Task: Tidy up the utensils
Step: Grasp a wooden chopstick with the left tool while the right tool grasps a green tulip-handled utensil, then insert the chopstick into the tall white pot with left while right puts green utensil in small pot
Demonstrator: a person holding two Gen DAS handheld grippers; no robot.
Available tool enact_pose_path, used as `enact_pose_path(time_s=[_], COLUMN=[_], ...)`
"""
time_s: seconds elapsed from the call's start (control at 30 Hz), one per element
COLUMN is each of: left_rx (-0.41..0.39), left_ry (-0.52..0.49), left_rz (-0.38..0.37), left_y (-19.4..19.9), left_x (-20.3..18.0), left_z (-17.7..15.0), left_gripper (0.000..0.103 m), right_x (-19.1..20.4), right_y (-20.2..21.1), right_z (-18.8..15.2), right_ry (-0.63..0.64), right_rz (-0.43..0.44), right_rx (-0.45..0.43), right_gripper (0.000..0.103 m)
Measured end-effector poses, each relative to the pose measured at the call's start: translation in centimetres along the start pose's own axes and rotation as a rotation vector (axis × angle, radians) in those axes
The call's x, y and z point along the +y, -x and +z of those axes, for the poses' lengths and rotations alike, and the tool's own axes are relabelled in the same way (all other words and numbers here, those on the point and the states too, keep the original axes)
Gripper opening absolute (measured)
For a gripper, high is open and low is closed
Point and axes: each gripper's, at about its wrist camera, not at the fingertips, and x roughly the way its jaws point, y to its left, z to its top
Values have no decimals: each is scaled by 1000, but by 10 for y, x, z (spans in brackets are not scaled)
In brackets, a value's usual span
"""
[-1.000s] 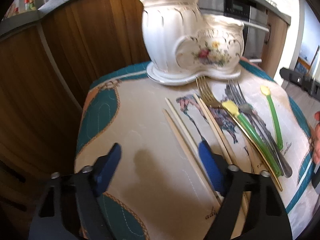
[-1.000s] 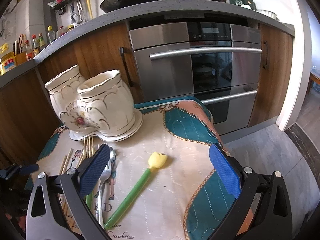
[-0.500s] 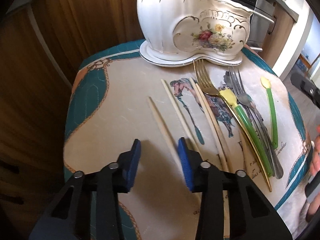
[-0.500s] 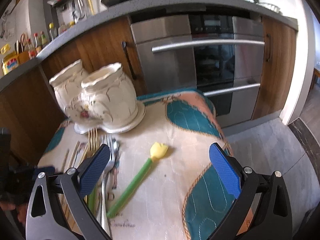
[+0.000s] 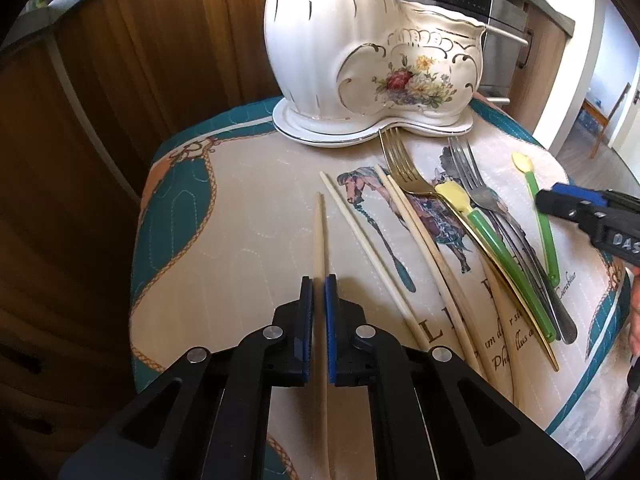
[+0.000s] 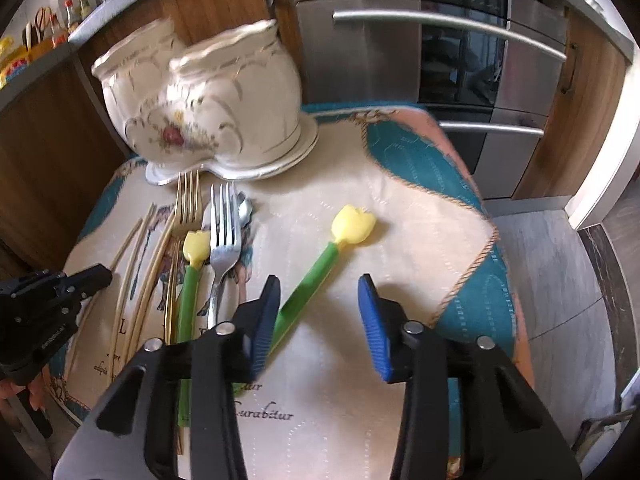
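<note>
Left gripper [image 5: 319, 280] has just been closing and now clamps its blue ribbed pads on the leftmost chopstick [image 5: 319, 236], a pale, thin, smooth stick that runs straight between the pads and points toward the ceramic holder [image 5: 372, 52]. Right gripper [image 6: 318, 300] has just been closing too, but its jaws stand apart with nothing pinched; the green-handled spoon [image 6: 312, 276] with a yellow tulip-shaped head lies slantwise under it, its handle passing beneath the left pad. Whether that pad touches the handle, cannot tell.

Remaining utensils lie side by side on a quilted cloth [image 5: 240, 208], cream with teal and rope-pattern borders, covering the worktop: three more chopsticks, a gold fork [image 5: 404, 164], a second tulip spoon [image 5: 476, 216], a steel fork [image 6: 224, 236]. Holder is glossy white, fluted, gilt-trimmed, with a painted flower spray; it has two openings and sits on a matching base at the far edge of the cloth.
</note>
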Motion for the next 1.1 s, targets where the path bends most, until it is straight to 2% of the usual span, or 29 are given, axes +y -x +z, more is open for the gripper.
enact_pose_path(time_s=[0.1,0.17,0.23,0.3,0.43,0.57,0.67,0.73,0.9,1.0,1.1], left_rx=[5,18,31,41,37,5,-78,-176,-349,-466,-588], left_ry=[-20,-44,-54,-55,-57,-21,25,52,88,116,150], left_rz=[-4,-5,-9,-18,-33,-67,-125,-186,-213,-223,-237], left_y=[-1,-1,-1,-1,0,3,17,33,66,89,104], left_x=[-1,-2,-3,-1,1,9,21,29,43,51,61], left_z=[1,2,3,5,4,1,-1,-2,9,27,60], left_gripper=[7,7,7,7,6,6,6,6,6,6,6], right_x=[8,11,16,19,11,6,3,2,2,2,8], right_y=[-10,-14,-16,-16,-11,9,29,43,67,76,81], right_z=[5,10,12,12,13,15,16,17,35,59,87], right_ry=[33,57,83,105,96,67,54,45,29,26,29], right_rz=[-46,-78,-84,-68,-19,26,81,112,151,163,204], right_rx=[29,35,50,63,59,-16,-108,-195,-353,-448,-522], right_gripper=[38,34,25,10,10,10,10,10,10,10,10])
